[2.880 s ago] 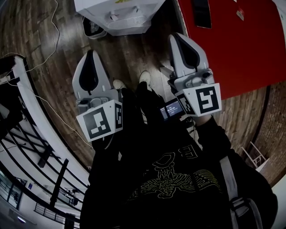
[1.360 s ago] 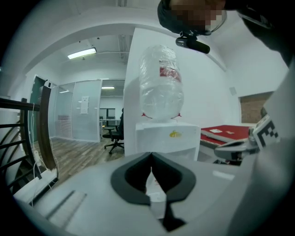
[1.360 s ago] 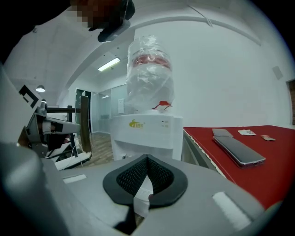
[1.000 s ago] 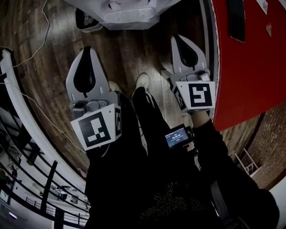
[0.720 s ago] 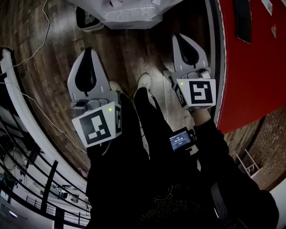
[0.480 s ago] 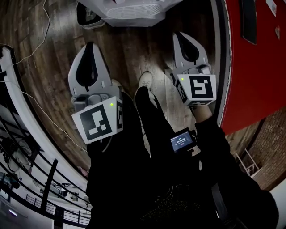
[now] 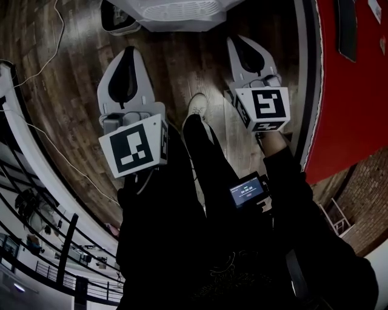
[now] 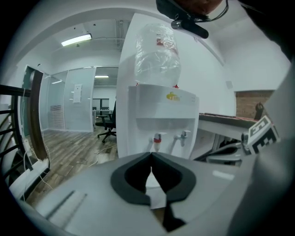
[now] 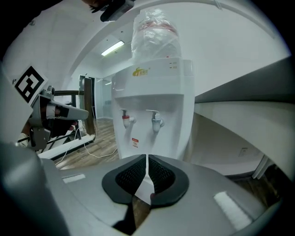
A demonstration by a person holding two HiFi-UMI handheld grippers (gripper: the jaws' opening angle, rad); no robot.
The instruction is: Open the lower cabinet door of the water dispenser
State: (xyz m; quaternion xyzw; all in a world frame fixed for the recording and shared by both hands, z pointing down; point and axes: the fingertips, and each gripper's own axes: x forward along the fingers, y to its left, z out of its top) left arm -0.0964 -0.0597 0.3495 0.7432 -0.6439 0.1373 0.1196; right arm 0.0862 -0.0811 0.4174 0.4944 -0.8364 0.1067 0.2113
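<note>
In the head view, the tall white plastic water dispenser (image 7: 176,9) is seen only at the upper edge, well apart from both tools across the dark wooden plank floor (image 7: 66,91). The left hand-held gripper (image 7: 128,54) is held at centre left and the right hand-held gripper (image 7: 242,45) at upper right. They are carried side by side, pointed toward the dispenser and tipped somewhat downward, with the marker cubes nearest the person. In the left gripper view, the jaws are seen closed tip to tip with nothing between them. The dispenser fills the centre, with the clear plastic bottle (image 8: 156,50) on top, while the lower cabinet door is covered by the gripper's own body. In the right gripper view, the jaws have just been opening and stand at a narrow slit, empty, with the dispenser's front and taps at centre. The step is judged to be the approach. One gripper is best lowered until the door's free edge or handle is in sight, and its jaws widened before contact. The pull is best made along the hinge's arc.
</note>
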